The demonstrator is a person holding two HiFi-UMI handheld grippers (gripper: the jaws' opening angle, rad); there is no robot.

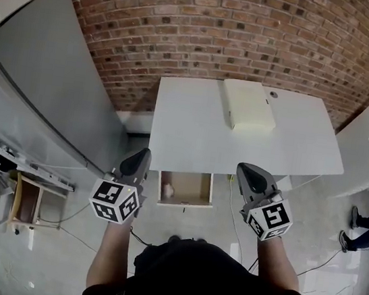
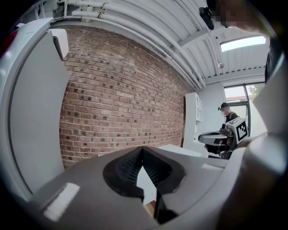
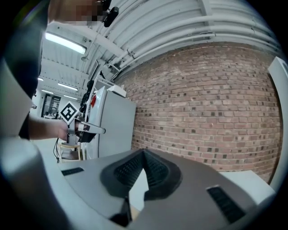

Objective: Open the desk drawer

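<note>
Brick wall (image 1: 207, 37), white desk (image 1: 193, 131) | drawer (image 1: 192, 187) pulled out toward us, low between left gripper (image 1: 141, 156) and right gripper (image 1: 248, 171), about equally near | both pressed together, empty

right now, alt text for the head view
A drawer stands open under a white desk, a small pale object inside. The left gripper and right gripper, both shut, flank it; a cream box lies on the desk.

no legible text, no readable labels
</note>
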